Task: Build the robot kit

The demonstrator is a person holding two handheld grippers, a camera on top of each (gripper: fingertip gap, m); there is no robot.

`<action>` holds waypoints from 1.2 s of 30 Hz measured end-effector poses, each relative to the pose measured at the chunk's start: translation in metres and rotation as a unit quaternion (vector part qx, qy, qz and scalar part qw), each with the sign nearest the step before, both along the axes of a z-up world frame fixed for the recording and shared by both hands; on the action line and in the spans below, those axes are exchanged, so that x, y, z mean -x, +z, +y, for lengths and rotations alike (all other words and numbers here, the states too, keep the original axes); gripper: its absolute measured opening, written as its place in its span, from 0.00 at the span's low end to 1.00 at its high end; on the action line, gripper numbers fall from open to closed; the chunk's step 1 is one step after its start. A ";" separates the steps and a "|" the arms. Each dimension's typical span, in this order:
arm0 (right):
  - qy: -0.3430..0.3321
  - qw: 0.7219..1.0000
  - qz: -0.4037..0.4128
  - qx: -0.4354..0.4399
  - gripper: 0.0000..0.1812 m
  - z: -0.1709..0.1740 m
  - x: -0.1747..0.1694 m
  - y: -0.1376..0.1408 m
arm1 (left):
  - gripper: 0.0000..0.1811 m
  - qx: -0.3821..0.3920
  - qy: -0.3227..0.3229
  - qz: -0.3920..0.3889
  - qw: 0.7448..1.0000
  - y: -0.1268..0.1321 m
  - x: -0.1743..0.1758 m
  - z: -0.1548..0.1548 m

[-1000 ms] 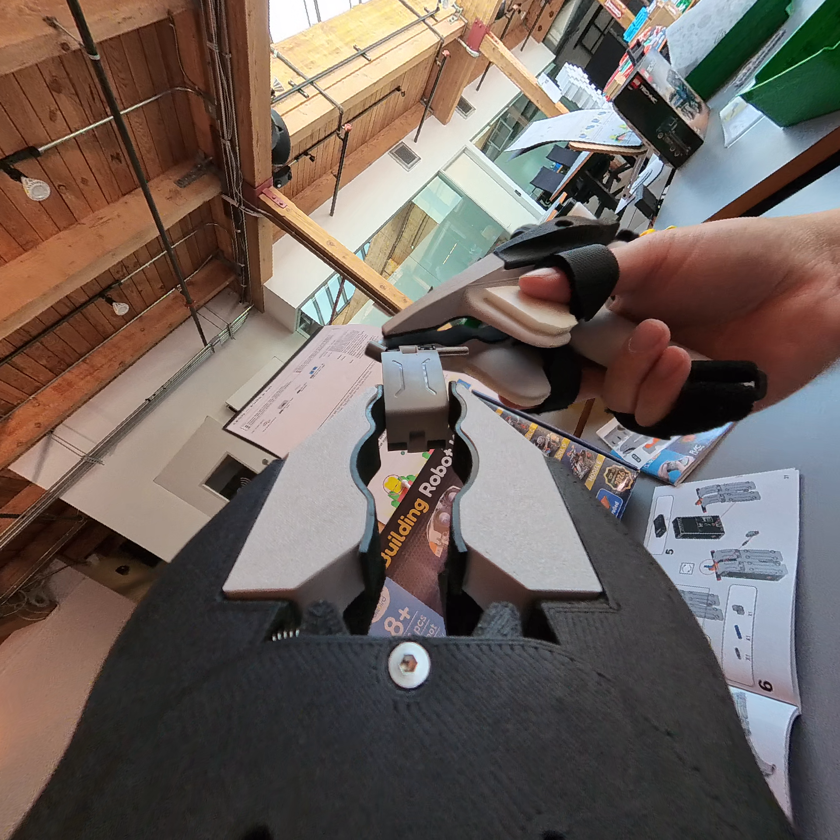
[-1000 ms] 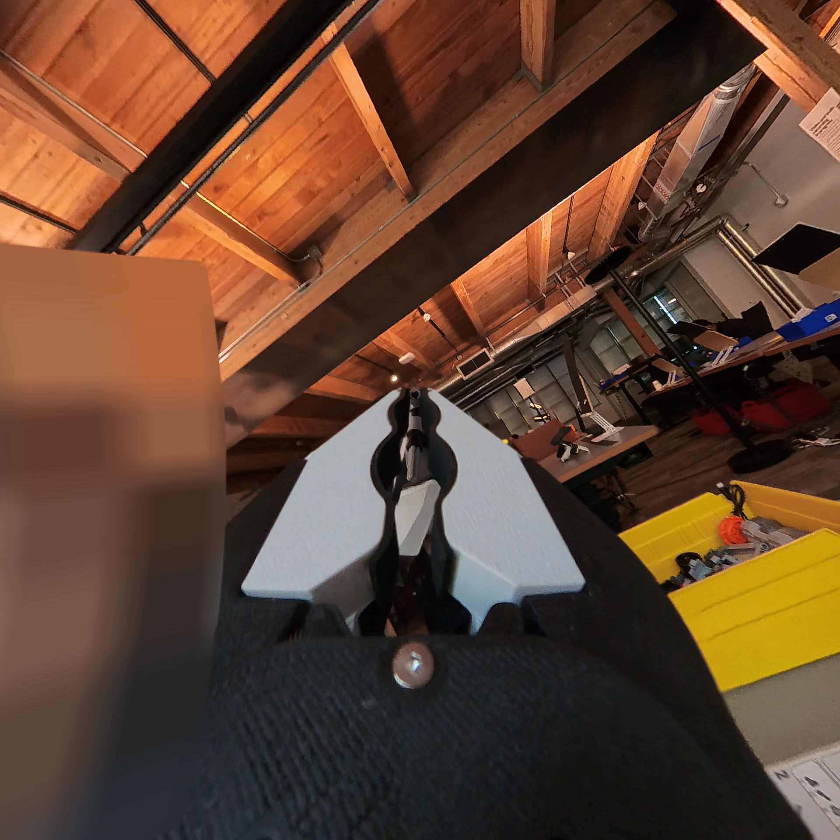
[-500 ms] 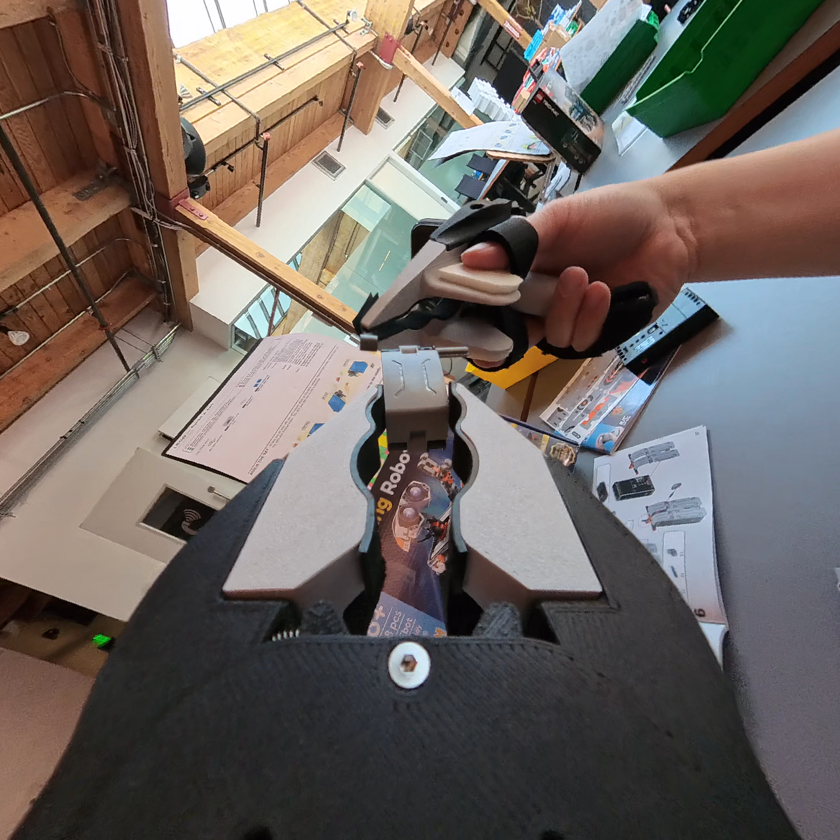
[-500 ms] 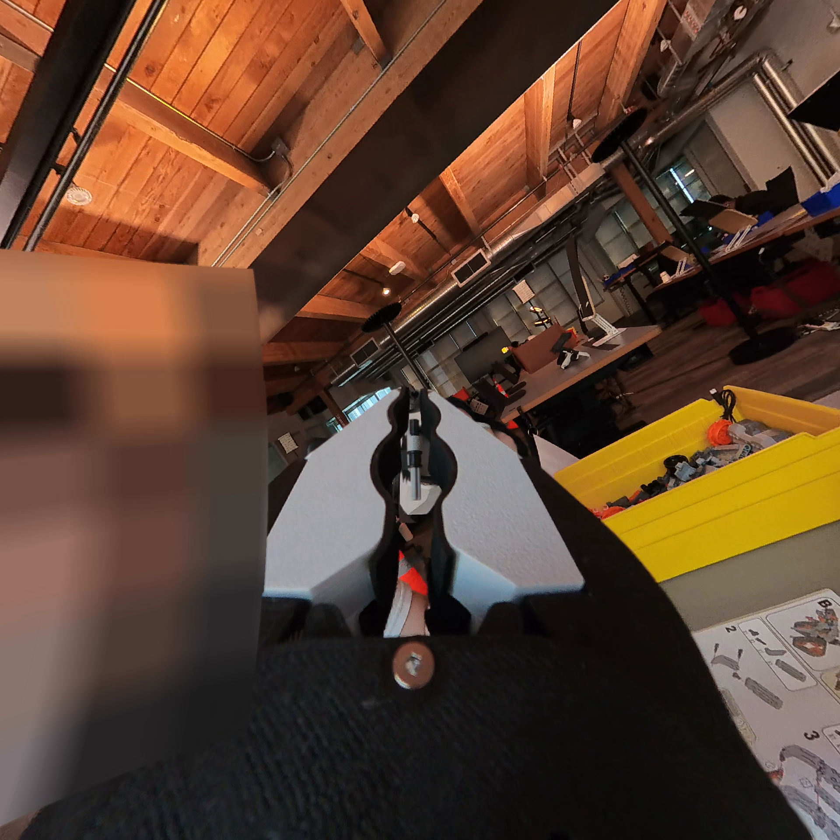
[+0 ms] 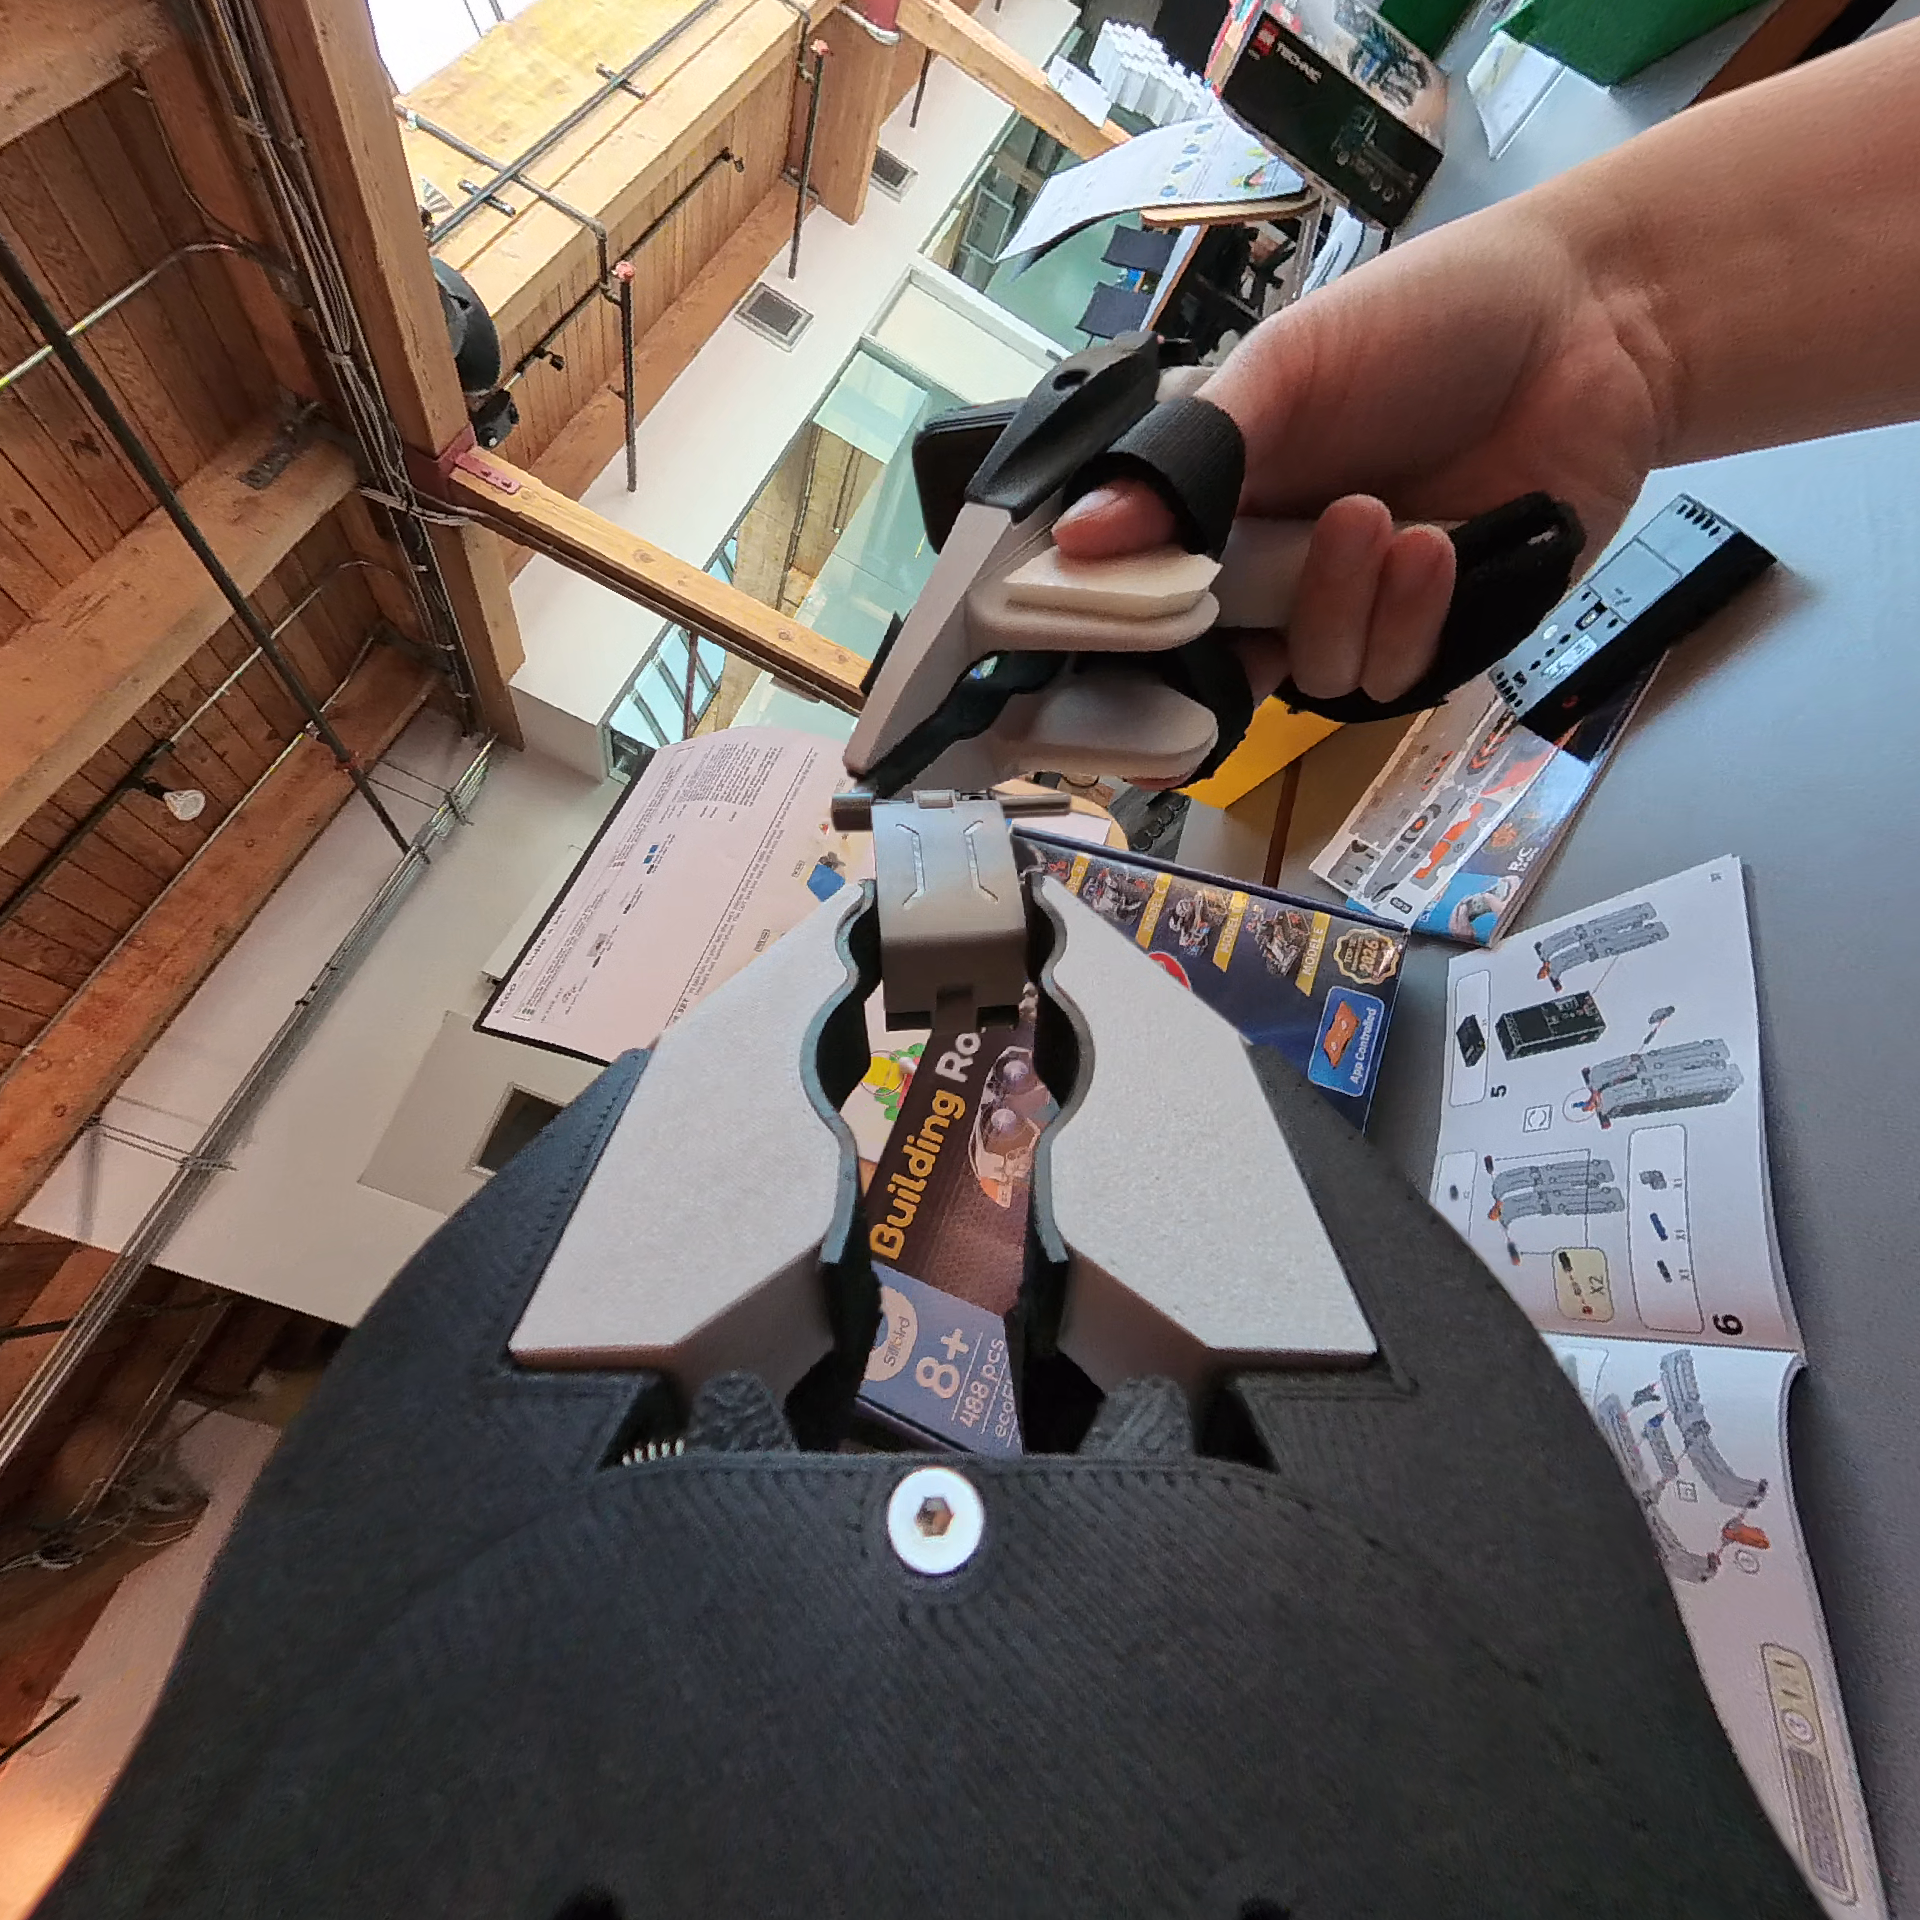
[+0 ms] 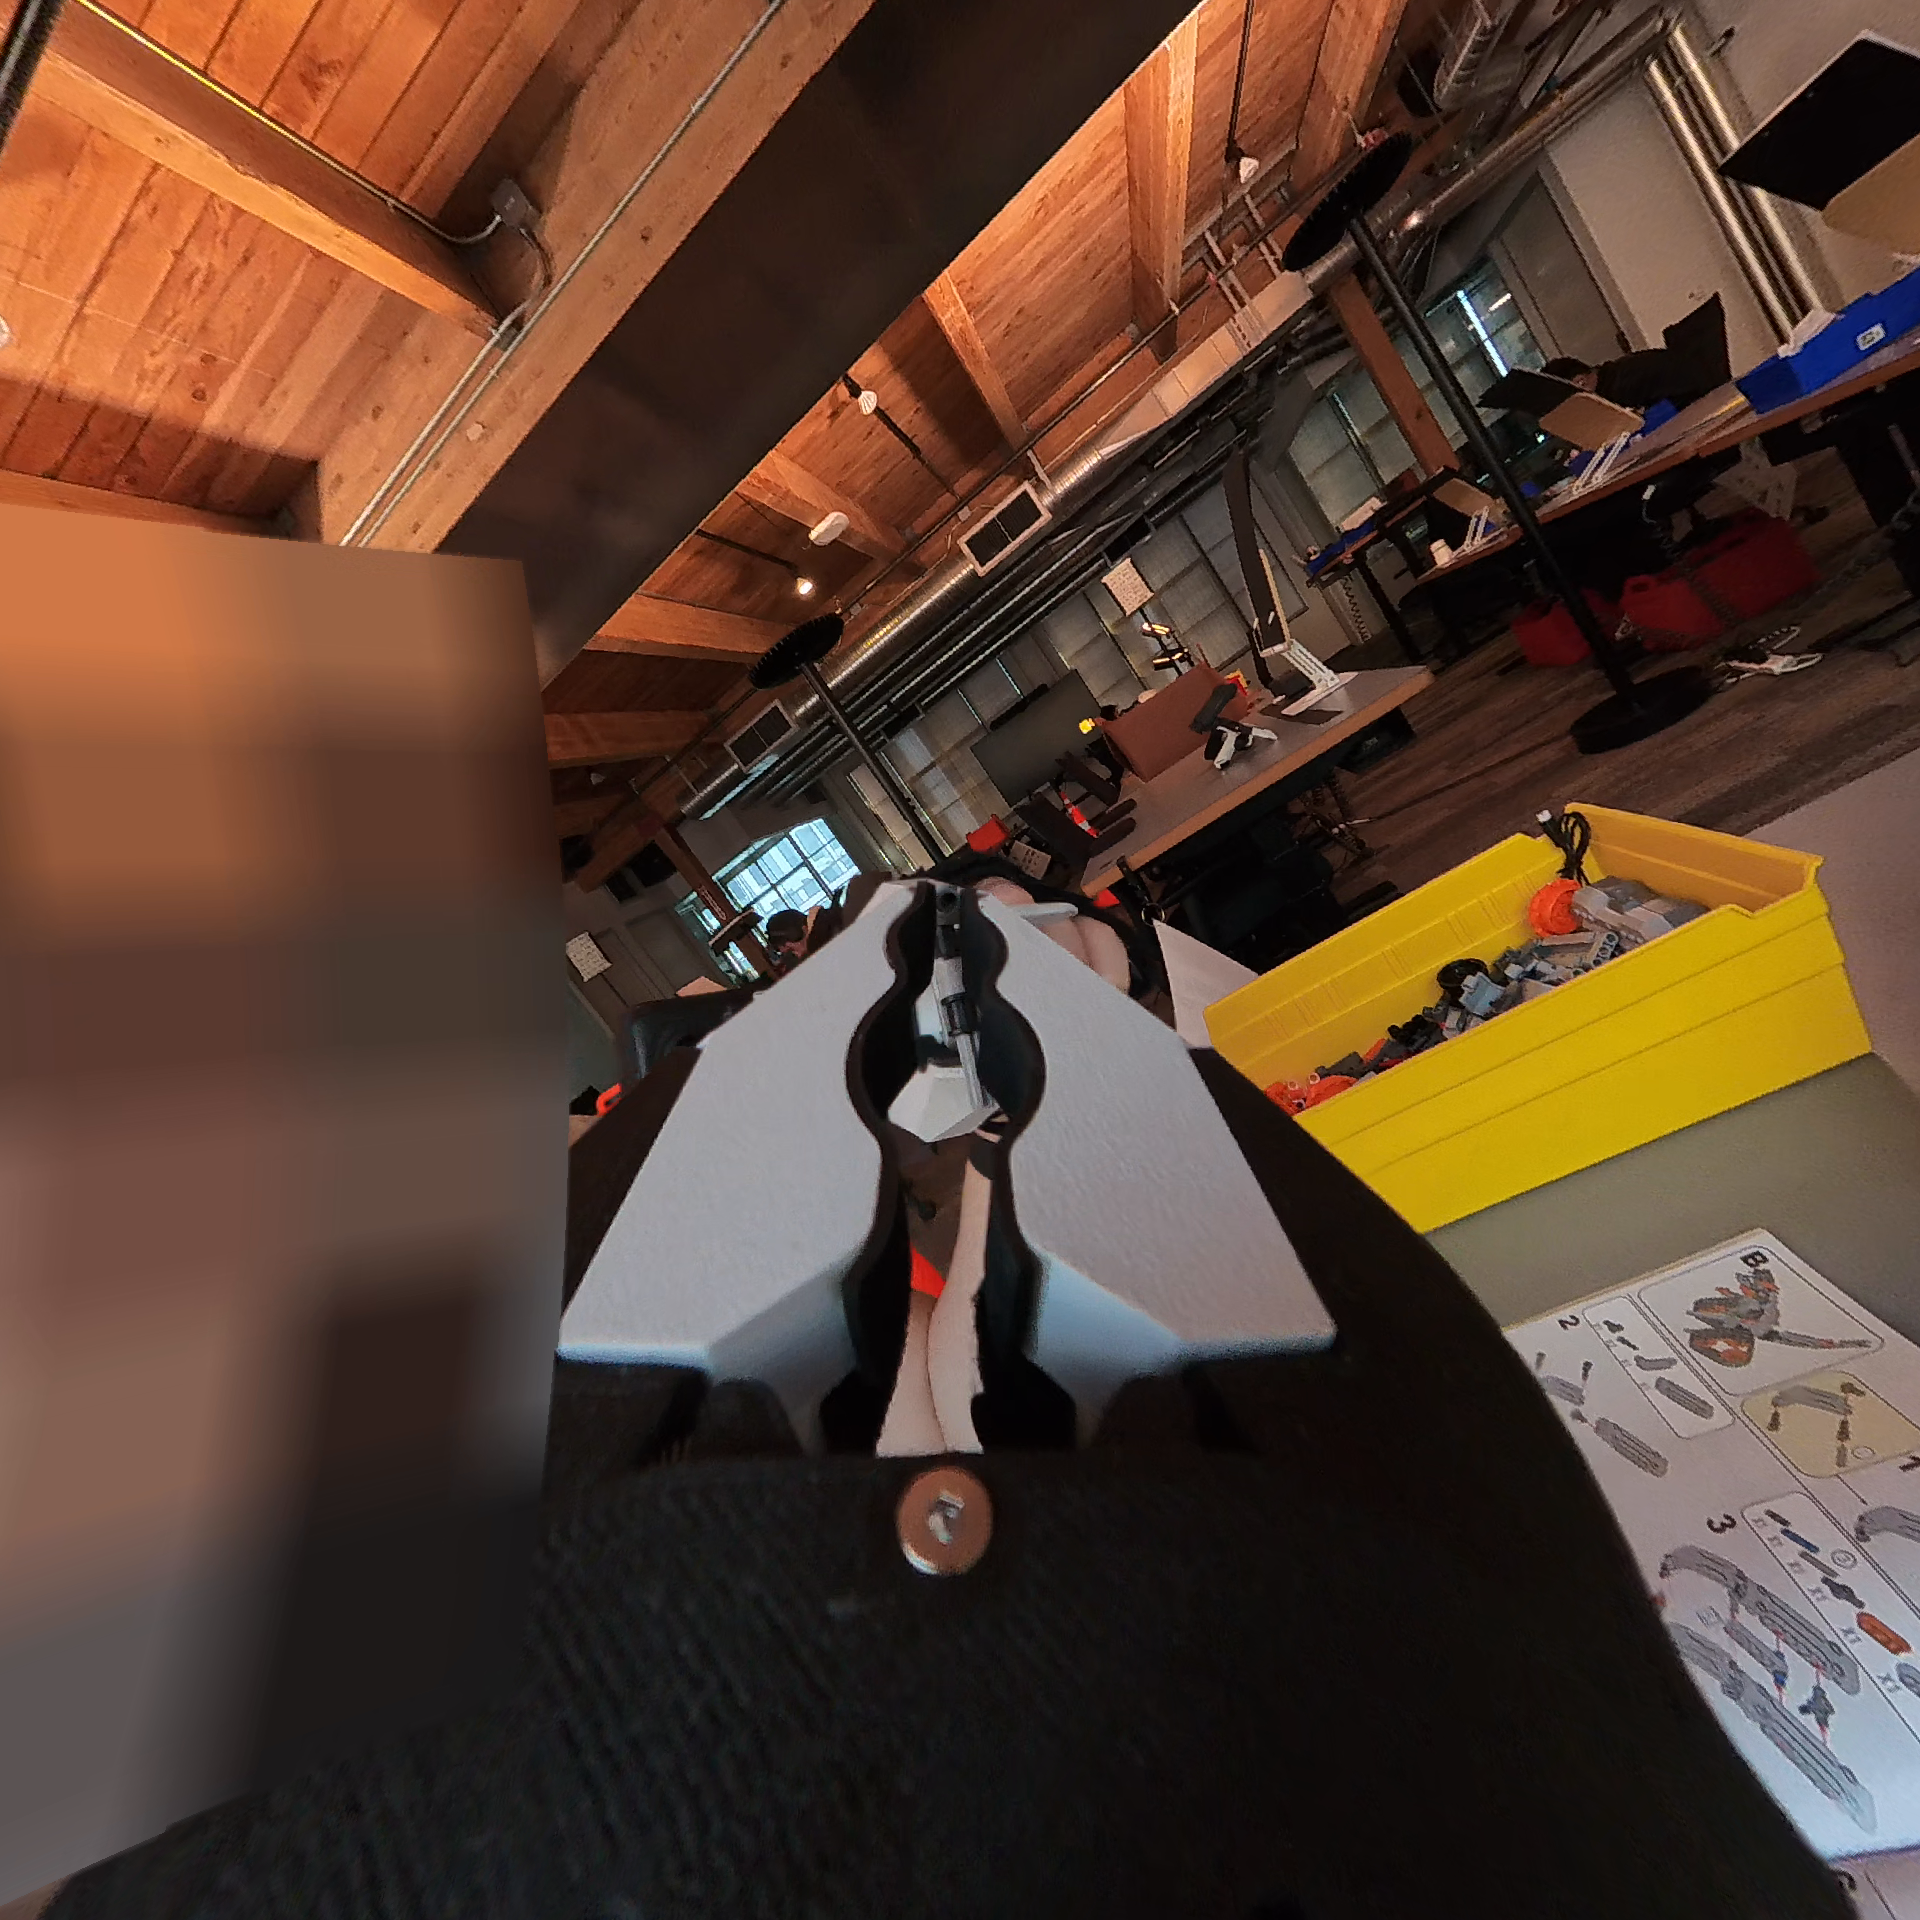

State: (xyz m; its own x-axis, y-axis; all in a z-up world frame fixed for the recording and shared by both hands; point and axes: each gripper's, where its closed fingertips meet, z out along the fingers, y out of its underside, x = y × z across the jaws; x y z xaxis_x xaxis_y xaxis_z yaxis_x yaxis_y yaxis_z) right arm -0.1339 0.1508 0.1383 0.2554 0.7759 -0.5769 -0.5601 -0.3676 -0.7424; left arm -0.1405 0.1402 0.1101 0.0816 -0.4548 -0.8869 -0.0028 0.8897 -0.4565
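Observation:
My left gripper (image 5: 948, 896) is shut on a grey building-block panel (image 5: 940, 935) and holds it upright in the air above the table. A thin grey axle (image 5: 1023, 803) lies across the panel's top edge. In the left wrist view my right gripper (image 5: 868, 771), held by a hand (image 5: 1455, 395), comes down from above and pinches the axle's left end. In the right wrist view my right gripper (image 6: 948, 906) is shut on that thin axle piece (image 6: 964, 1039), which runs down between the fingers.
A yellow bin (image 6: 1621, 1081) with several loose pieces stands to the right. Open instruction booklets (image 5: 1600, 1101) (image 6: 1766, 1475), a dark blue set box (image 5: 1247, 956) and a black block (image 5: 1631, 613) lie on the grey table (image 5: 1829, 790). Less than 4 cm separates the two grippers' tips.
Both grasps have held. My right gripper has tilted steeper over the panel's top, and its view has swung down, showing more of the yellow bin and booklet.

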 end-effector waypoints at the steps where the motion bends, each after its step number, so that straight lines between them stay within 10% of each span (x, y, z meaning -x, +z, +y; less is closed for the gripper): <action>1: -0.002 1.000 -0.005 0.001 0.01 0.000 0.000 -0.001 | 0.14 -0.005 0.003 0.003 1.000 -0.001 0.000 0.001; 36: -0.001 0.990 -0.137 0.014 0.01 -0.012 -0.005 -0.022 | 0.14 0.015 -0.051 0.037 0.998 -0.013 0.000 -0.015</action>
